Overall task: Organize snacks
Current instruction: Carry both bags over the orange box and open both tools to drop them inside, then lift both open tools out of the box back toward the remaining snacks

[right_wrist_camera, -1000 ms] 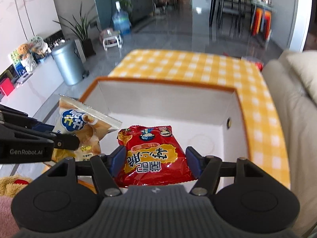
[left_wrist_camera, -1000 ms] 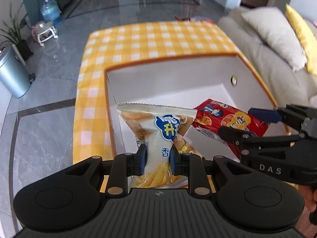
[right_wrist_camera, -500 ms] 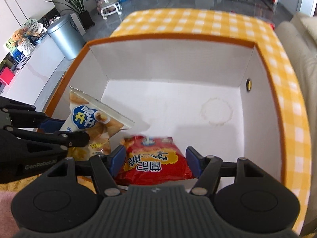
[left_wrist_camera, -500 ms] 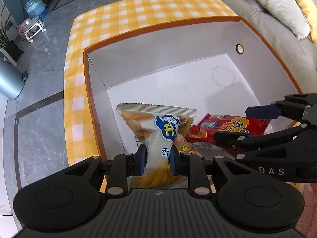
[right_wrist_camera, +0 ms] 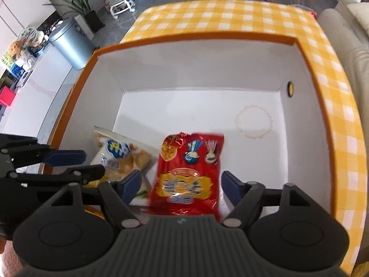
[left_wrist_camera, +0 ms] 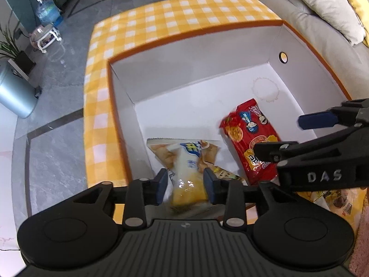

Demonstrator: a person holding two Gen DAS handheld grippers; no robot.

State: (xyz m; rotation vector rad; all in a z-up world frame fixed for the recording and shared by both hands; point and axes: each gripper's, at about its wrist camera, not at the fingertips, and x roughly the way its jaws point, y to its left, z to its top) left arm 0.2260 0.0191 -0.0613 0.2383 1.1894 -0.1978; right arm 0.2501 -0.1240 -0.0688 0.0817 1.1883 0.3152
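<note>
Two snack bags dropped into the box, both grippers letting go.

The red snack bag (right_wrist_camera: 186, 175) and the pale chip bag (left_wrist_camera: 184, 161) lie side by side at the near end of the white box (left_wrist_camera: 207, 73) on the checked bench (left_wrist_camera: 175, 20). The right gripper (right_wrist_camera: 182, 187) and left gripper (left_wrist_camera: 185, 182) have just been opening, each bag between released pads. More packets (left_wrist_camera: 332, 198) outside the box likely remain.
</note>
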